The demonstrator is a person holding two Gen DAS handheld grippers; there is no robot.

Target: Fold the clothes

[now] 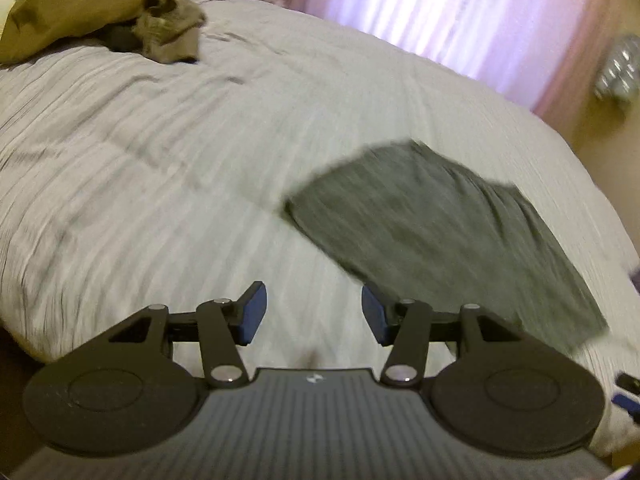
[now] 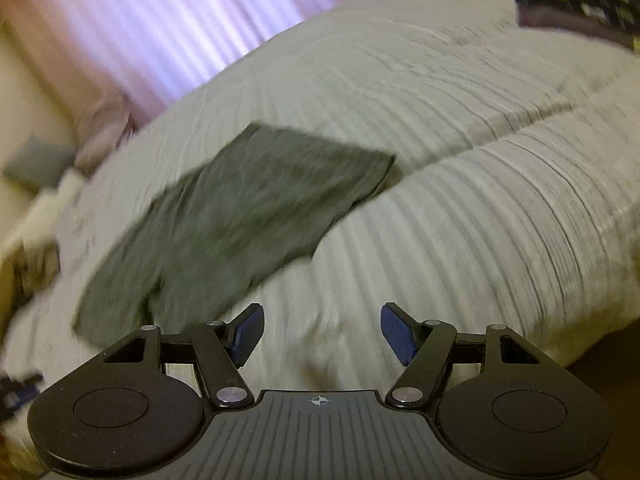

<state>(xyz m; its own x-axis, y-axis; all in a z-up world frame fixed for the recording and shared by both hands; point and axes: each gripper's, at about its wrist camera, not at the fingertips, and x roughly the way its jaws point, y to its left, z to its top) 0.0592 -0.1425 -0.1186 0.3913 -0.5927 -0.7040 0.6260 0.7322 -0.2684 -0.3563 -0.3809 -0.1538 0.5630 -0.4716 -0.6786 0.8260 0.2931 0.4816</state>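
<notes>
While both tools are hanging empty over the bed [image 1: 140,168], the left gripper [image 1: 314,314] is showing its pads spread wide with nothing between them, and the right gripper [image 2: 322,334] is reading the same: jaws apart, no cloth pinched. The grey garment [image 1: 440,232] is lying flat on the quilt, just ahead and right of the left tool; from the right tool it is sitting ahead and left [image 2: 248,216], its near end close to that left finger. It's looking partly folded, though motion blur is hiding the seams. Judging by the drape: thin, light, limp fabric. Best grip is probably a corner or hem edge. A brown clothes pile [image 1: 100,12] is sitting far ahead-left of the left tool.
</notes>
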